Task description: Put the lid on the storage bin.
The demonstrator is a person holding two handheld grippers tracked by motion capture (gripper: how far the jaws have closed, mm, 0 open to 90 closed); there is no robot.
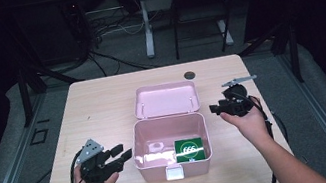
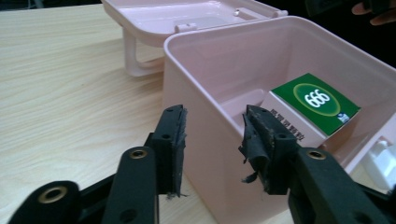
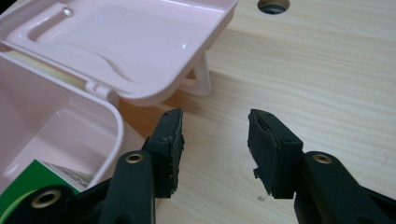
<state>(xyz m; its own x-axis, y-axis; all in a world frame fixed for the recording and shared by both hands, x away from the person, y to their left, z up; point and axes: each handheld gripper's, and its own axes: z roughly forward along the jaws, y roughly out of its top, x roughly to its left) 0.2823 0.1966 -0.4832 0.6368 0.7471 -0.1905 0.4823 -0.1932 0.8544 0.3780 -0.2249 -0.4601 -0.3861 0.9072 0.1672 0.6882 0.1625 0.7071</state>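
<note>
On the pale wooden surface your left tool and right tool, both gaping and empty, flank the open pink plastic box, presumably readying for its green carton

The green carton lying inside the pink box bears "666" in white within a ringed oval; its side print is unreadable.

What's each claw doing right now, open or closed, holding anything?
Left claw: open, holding nothing, beside the pink box.
Right claw: open, holding nothing, over the bare table.
</note>
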